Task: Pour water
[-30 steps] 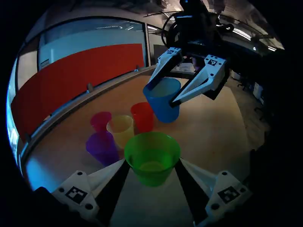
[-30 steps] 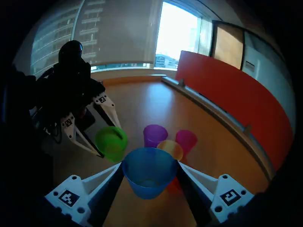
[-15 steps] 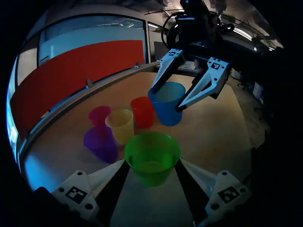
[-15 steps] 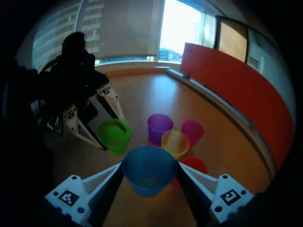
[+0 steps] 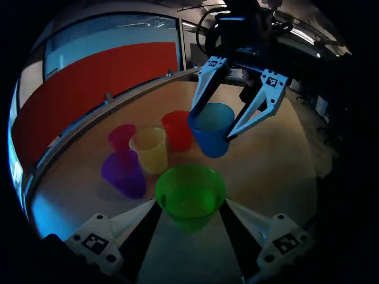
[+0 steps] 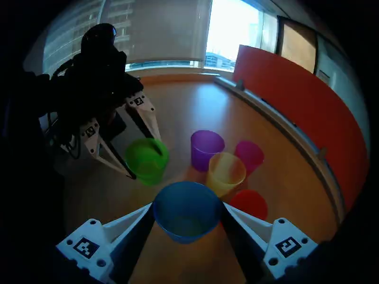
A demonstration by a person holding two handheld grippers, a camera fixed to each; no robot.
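Note:
My left gripper (image 5: 190, 208) is shut on a green cup (image 5: 190, 194), held upright above the wooden table (image 5: 265, 161); some liquid shows in its bottom. Across from it my right gripper (image 5: 212, 128) is shut on a blue cup (image 5: 212, 128), also upright and off the table. In the right gripper view the blue cup (image 6: 187, 210) sits between my right gripper's (image 6: 187, 215) fingers with a little liquid inside, and the left gripper (image 6: 142, 165) holds the green cup (image 6: 147, 160) to the left.
Several cups stand grouped on the table: purple (image 5: 124, 173), pink (image 5: 121, 137), yellow (image 5: 150, 149) and red (image 5: 177, 130). A red partition (image 5: 85, 90) runs along the table's far edge. A window (image 6: 232, 28) lies beyond the table.
Both grippers have risen and tilted to look down more on the table. The blue cup has come upright and moved closer to the green cup. The standing cups have not moved.

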